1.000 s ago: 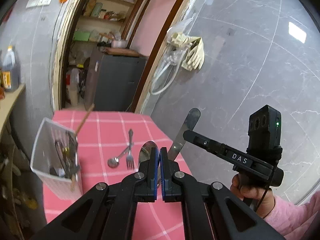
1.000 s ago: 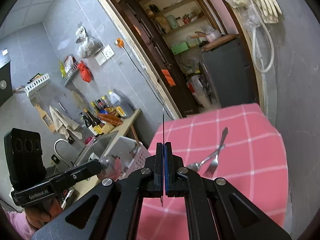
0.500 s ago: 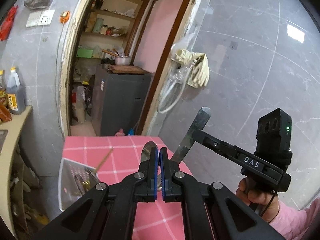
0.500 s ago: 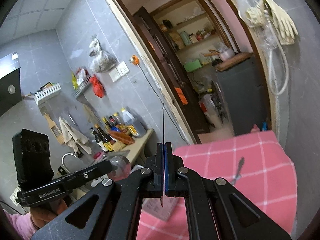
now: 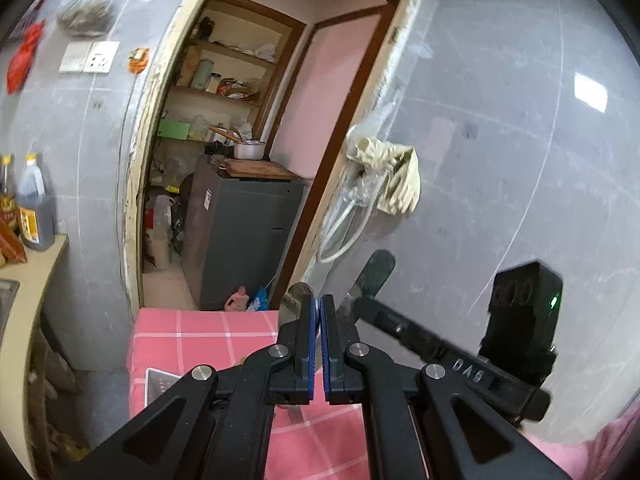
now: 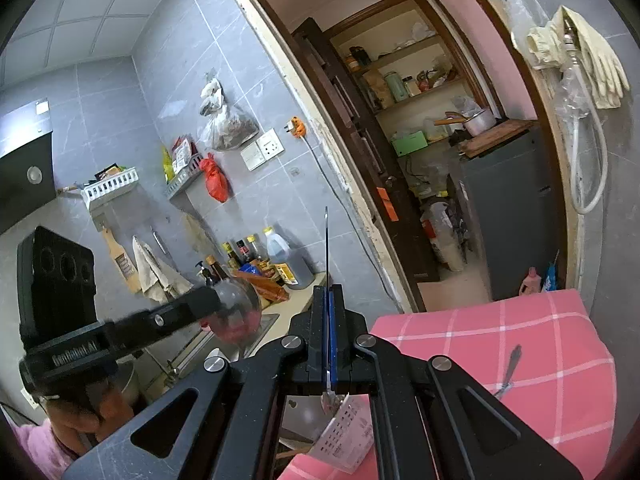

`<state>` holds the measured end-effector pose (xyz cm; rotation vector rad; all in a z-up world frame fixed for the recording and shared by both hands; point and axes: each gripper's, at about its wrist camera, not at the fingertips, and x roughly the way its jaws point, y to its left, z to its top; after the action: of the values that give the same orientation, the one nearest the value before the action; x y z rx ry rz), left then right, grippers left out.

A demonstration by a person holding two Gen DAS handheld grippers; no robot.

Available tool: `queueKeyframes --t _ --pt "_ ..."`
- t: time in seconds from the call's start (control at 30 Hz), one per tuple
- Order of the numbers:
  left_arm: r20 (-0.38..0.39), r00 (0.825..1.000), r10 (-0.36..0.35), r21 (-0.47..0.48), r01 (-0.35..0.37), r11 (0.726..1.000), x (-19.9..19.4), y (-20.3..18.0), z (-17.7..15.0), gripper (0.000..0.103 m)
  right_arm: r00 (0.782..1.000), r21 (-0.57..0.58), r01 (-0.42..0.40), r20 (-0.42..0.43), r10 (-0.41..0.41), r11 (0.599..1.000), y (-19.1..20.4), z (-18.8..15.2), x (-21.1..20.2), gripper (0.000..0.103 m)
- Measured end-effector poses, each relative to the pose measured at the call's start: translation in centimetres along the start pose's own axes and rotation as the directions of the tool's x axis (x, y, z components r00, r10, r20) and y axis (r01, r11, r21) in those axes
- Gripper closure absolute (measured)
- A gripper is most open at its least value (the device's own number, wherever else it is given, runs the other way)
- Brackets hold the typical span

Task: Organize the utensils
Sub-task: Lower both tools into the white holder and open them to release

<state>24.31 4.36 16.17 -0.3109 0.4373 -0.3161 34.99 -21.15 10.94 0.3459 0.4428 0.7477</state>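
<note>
My left gripper [image 5: 318, 312] is shut on a metal spoon [image 5: 295, 304]; its bowl sticks up beside the blue pads, also seen from the right wrist [image 6: 236, 314]. My right gripper [image 6: 329, 300] is shut on a flat metal utensil, seen edge-on [image 6: 327, 240]; its rounded handle end shows in the left wrist view [image 5: 374, 270]. Both are held high above the pink checked table [image 6: 552, 344]. The white utensil basket [image 6: 344, 436] sits below my right gripper; a corner shows in the left view [image 5: 160, 380]. A utensil [image 6: 510, 368] lies on the cloth.
A counter with a sink [image 6: 256, 336] and sauce bottles [image 6: 286, 258] stands left of the table. A doorway with a grey cabinet [image 5: 244, 232] is behind it. Rubber gloves [image 5: 396, 180] hang on the grey tiled wall to the right.
Both grippers have risen and tilted upward, each still holding its utensil. The table, basket and lying utensils have dropped toward the bottom of both views.
</note>
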Motion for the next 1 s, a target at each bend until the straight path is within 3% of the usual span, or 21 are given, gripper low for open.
queueKeyframes --t 0.27,0.53,0.87,1.0 --pt "0.061 0.998 -0.021 -0.185 0.032 0.982 0.4 5.9 -1.1 0.100 0.999 0.019 -0.022 -0.040 0.022 1.000 0.3 -2.1 3.8 0.102" --pt "0.091 0.994 -0.054 -0.383 0.085 0.920 2.5 11.1 -4.5 0.100 0.995 -0.002 0.001 -0.103 -0.001 1.000 0.6 -5.1 7.1 0.102" --pt "0.128 0.990 -0.063 -0.324 0.102 0.941 3.4 11.0 -4.7 0.100 0.993 -0.020 0.002 -0.120 -0.005 1.000 0.4 -6.0 8.1 0.102" --pt "0.126 0.991 -0.043 -0.301 0.079 0.950 3.3 11.8 -6.8 0.100 0.990 -0.026 -0.018 -0.143 0.014 1.000 0.3 -7.0 8.6 0.102"
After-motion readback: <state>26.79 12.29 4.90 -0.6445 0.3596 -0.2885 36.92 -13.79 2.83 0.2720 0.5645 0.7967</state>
